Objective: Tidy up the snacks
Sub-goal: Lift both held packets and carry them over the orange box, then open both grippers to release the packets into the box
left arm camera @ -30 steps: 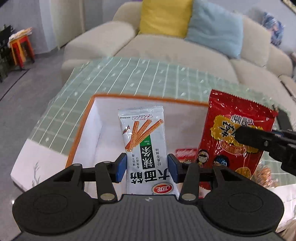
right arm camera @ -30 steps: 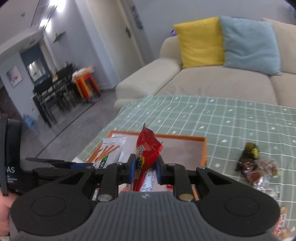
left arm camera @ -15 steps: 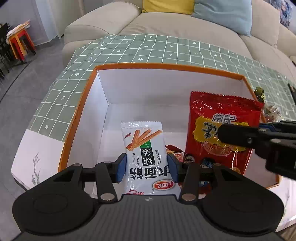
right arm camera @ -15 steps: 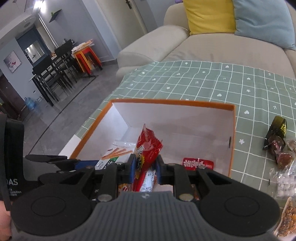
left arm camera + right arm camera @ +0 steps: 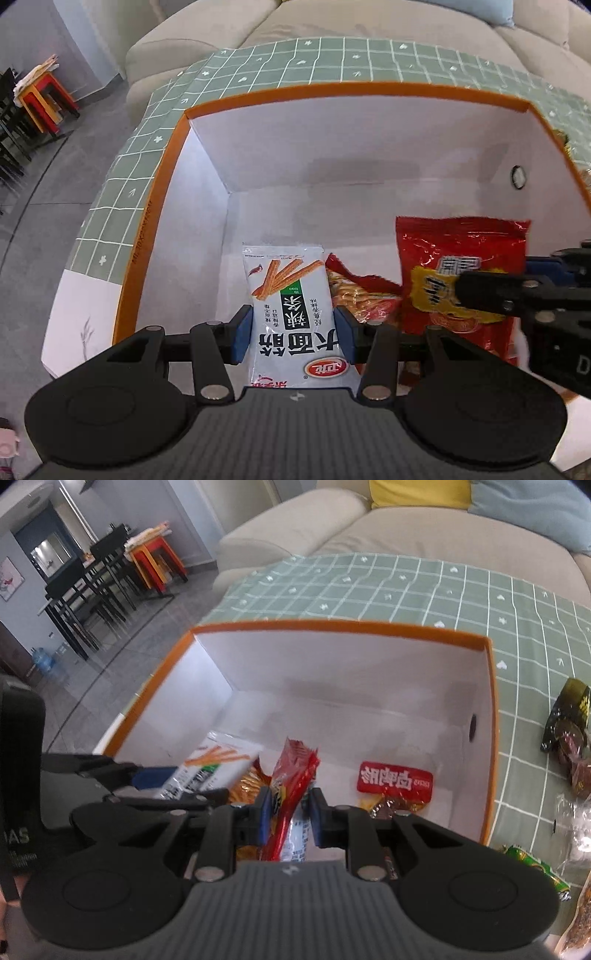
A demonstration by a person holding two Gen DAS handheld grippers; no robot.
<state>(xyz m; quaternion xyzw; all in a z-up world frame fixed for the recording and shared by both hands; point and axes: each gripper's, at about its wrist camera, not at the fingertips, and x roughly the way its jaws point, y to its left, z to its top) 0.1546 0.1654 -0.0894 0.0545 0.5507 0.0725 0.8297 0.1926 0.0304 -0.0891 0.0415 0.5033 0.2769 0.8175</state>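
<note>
The beige sofa (image 5: 332, 26) fills the top of both views, and only the right wrist view shows its yellow cushion (image 5: 417, 491), plus a dark dining table with chairs (image 5: 85, 583) and a red stool (image 5: 155, 561) at upper left. Below it lies the green checked tablecloth (image 5: 332, 62). On the cloth stands the orange-rimmed white box (image 5: 362, 155), open-topped and filling the centre of each frame. Only the right wrist view shows loose snacks on the cloth at the right edge, among them a dark wrapped snack (image 5: 569, 716), and a small red packet (image 5: 394, 781) lying on the box floor.

The left gripper (image 5: 293, 336) is clamped on a white snack packet (image 5: 291, 314) with its jaws about half apart, held inside the box at lower centre. The right gripper (image 5: 288, 818) is pinched nearly closed on the edge of a red snack bag (image 5: 293, 775), also inside the box; the left wrist view shows that bag's broad face (image 5: 458, 280) at right.
</note>
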